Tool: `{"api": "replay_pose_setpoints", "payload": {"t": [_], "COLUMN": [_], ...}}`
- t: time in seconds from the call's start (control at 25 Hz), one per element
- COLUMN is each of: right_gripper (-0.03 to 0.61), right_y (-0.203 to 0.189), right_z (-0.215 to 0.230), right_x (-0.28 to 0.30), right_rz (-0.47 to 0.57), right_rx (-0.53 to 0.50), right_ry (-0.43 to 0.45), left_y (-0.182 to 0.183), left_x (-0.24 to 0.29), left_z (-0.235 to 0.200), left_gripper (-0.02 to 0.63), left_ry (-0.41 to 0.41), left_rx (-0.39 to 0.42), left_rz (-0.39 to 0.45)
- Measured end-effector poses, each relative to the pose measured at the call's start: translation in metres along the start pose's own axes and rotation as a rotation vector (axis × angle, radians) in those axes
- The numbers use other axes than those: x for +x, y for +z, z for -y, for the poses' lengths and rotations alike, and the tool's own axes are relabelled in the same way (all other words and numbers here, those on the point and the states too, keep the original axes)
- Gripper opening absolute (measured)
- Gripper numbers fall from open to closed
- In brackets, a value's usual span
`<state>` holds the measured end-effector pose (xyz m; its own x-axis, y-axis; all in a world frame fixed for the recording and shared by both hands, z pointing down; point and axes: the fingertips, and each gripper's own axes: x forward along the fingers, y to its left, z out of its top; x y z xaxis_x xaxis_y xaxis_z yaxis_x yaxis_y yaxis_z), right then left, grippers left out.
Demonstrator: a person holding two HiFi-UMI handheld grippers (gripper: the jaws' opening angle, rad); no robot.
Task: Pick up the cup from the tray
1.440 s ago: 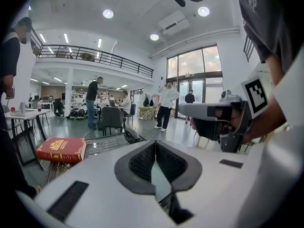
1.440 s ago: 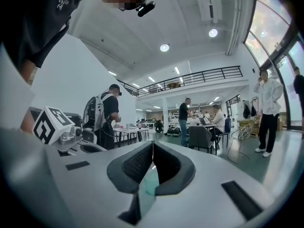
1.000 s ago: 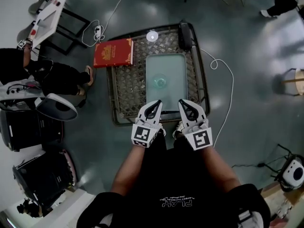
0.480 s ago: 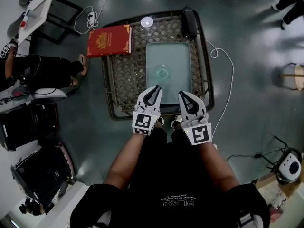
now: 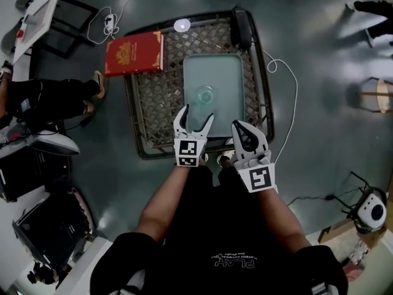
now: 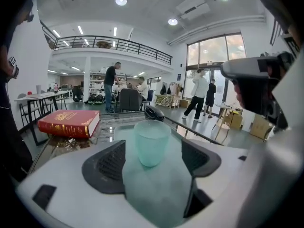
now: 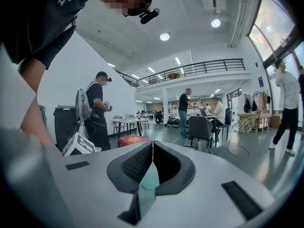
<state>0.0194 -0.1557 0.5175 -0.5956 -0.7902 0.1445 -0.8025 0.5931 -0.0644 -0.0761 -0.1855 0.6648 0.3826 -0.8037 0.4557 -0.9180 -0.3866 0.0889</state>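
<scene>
Grey glossy floor is surrounding a low lattice counter (image 5: 153, 103), and a person is holding two claws over its near edge.

On the counter a pale green tray (image 5: 215, 66) is lying, and the translucent green cup (image 5: 206, 94) is standing upright on the near half of the tray, mouth up. The left claw (image 5: 197, 114) is pointing at the cup with its jaws spread wide; they have just been opening. In the left gripper view the cup is standing just ahead of the gap between the two pads, and neither pad is touching it. The right claw (image 5: 239, 126) is waiting beside the left one with its jaws pressed together, pinching nothing. A red book (image 5: 134, 53) is lying on the far left corner of the counter, well apart from the tray.
</scene>
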Motion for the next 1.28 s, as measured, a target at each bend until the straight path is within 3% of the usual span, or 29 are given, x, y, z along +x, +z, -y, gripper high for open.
{"api": "replay_pose_setpoints", "payload": {"t": [0.6, 0.84, 1.28], "right_gripper": [0.011, 0.011, 0.011], "right_y": [-0.023, -0.023, -0.026], "right_z": [0.015, 0.021, 0.019], "right_x": [-0.001, -0.002, -0.004], "right_rz": [-0.048, -0.05, -0.067], "right_rx": [0.044, 0.046, 0.037], "right_ry": [-0.026, -0.046, -0.032], "left_y": [-0.009, -0.02, -0.022], "left_x": [0.056, 0.072, 0.088], "left_z": [-0.005, -0.004, -0.011], "left_gripper": [0.383, 0.383, 0.382], "left_ry": [-0.006, -0.031, -0.017], "left_rx": [0.052, 0.125, 0.137], "left_rz": [-0.033, -0.082, -0.099]}}
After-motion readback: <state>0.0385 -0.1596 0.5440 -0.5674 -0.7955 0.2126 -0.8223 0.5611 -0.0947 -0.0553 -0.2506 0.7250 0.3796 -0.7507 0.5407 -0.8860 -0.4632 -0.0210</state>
